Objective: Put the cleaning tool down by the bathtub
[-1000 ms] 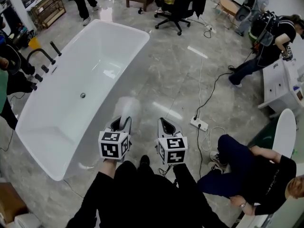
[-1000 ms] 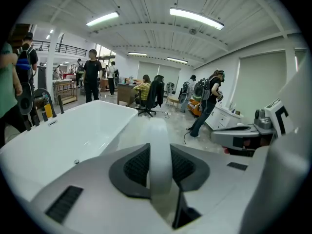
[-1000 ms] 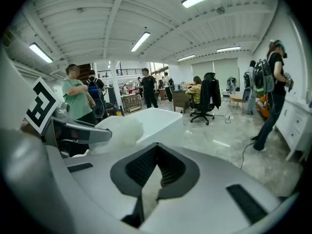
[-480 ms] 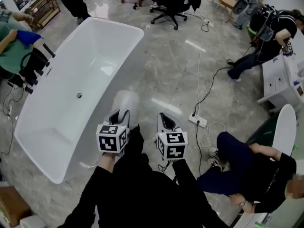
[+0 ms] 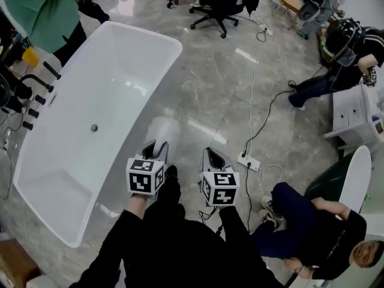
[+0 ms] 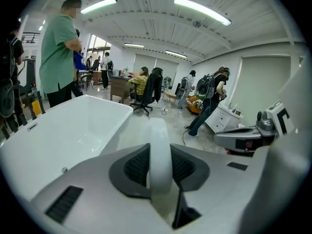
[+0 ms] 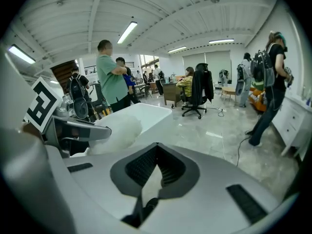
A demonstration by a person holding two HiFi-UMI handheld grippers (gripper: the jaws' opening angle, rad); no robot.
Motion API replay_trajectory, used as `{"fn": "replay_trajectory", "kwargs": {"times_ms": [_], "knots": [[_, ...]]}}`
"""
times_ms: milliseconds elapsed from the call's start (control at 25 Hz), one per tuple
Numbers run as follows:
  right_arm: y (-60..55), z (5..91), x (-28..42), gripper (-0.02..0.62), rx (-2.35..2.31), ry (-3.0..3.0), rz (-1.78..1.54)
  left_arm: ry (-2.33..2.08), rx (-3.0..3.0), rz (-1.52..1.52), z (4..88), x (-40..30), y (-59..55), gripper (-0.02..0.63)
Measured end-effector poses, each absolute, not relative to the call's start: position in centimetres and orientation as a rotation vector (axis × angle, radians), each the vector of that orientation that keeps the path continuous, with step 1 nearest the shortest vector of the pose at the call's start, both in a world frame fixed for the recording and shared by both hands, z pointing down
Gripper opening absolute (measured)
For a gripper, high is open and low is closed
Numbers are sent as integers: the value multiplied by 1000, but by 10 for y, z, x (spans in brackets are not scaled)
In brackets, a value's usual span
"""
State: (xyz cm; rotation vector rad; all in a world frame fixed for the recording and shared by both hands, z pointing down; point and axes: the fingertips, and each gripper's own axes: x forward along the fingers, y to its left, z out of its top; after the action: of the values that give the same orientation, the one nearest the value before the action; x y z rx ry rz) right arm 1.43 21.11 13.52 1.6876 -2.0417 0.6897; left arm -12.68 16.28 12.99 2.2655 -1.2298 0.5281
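Observation:
The cleaning tool is a white fluffy duster head (image 5: 161, 129) on a white handle (image 6: 159, 152). My left gripper (image 5: 157, 146) is shut on that handle, and the head sticks out ahead of it over the floor beside the white bathtub (image 5: 108, 83). In the right gripper view the fluffy head (image 7: 119, 130) shows at the left, in front of the bathtub (image 7: 146, 113). My right gripper (image 5: 211, 155) hangs level with the left one, a little to its right, shut with nothing between its jaws. The tub's long side runs just left of the tool.
A black faucet (image 5: 30, 86) stands at the tub's far left. A person in a green top (image 5: 42, 11) stands by the tub's far end. A power strip (image 5: 250, 161) with cables lies on the floor to the right, near a seated person (image 5: 312, 215). An office chair (image 5: 225, 2) stands further off.
Both grippers have travelled forward together along the tub's side, the duster still held in the left one. The person in green has walked into the top left of the head view.

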Motion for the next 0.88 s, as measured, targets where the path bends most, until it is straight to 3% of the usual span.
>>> {"fn": "replay_trajectory", "kwargs": {"times_ms": [880], "knots": [[81,174,64,-1,1797,-1818,768,-1083,2289,554,175,-81,5,97]]}}
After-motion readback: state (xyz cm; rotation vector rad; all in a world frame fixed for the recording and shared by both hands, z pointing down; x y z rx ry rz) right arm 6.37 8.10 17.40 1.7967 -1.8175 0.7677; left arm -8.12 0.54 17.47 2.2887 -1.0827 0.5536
